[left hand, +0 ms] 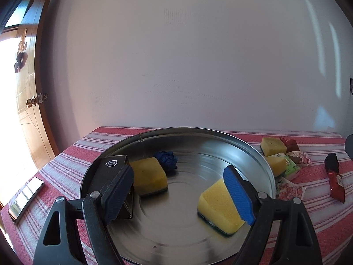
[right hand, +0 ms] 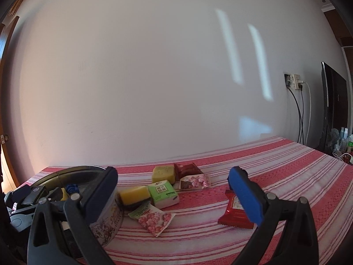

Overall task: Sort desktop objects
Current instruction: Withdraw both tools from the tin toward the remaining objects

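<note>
- The left gripper [left hand: 179,193] hangs over the tray [left hand: 253,148] with its jaws spread wide and nothing between them; the blue pads touch nothing that I can see.
- The right gripper [right hand: 174,195] is also spread wide and empty, low over the cloth [right hand: 275,165], facing the loose pile.
- Already in the tray: two sponges [left hand: 151,176] [left hand: 218,207], a black box [left hand: 111,165] with a small shield logo, and a crumpled blue wad [left hand: 166,159].
- Unsorted, on the cloth just right of the tray: two more sponges [right hand: 163,173] [right hand: 135,194], a green tissue pack [right hand: 163,193], pink floral packets [right hand: 154,217] [right hand: 194,181], a brown packet [right hand: 187,169] and a red packet [right hand: 237,211].
- The sponges look light and squashy; I'd pinch across the short sides, gently.
- The packets look thin, crinkly and slick, and they lie flat; a sealed edge seems the best hold, and they may slide.
- The tissue pack looks soft but boxy, easy to take across its width.
- Writing: the green pack carries Chinese characters I can't make out; one floral packet has script lettering, not legible; the red one has a label too small to read.
- A phone [left hand: 26,196] lies left of the tray.
</note>
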The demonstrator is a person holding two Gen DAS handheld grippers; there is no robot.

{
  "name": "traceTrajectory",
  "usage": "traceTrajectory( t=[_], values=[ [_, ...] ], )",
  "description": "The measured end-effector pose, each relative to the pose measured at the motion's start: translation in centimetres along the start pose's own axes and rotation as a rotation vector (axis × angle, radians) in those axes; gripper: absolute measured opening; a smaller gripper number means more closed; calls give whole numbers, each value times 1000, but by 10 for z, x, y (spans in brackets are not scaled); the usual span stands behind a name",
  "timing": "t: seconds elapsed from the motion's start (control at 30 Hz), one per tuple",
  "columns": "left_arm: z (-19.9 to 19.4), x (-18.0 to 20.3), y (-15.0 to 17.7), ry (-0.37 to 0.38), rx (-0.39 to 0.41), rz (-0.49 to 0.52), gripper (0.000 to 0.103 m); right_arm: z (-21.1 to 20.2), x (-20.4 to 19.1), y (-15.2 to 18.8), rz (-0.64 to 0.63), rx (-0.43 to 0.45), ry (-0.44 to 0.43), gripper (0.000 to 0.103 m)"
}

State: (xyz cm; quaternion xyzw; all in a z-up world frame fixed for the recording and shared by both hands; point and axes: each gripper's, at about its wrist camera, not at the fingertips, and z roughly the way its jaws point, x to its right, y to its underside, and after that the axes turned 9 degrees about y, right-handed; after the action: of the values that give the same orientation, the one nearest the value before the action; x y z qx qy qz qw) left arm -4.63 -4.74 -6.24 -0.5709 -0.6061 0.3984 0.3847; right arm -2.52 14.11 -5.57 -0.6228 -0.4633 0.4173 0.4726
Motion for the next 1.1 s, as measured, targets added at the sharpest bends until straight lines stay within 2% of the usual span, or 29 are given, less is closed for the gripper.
traceTrajectory(
  t=[0.23,0.4,0.8,1.1],
  values=[
    [4,24,0,30,-10,29,85,2,29,-3,13,-4,38,103],
    [7,50,2,84,-28,57,85,6,52,-6,17,-23,85,103],
    [1,123,9,212,-44,179,85,27,120,-9,65,-115,288,103],
    [5,150,11,257,-80,213,85,44,145,-10,93,-192,327,103]
  ],
)
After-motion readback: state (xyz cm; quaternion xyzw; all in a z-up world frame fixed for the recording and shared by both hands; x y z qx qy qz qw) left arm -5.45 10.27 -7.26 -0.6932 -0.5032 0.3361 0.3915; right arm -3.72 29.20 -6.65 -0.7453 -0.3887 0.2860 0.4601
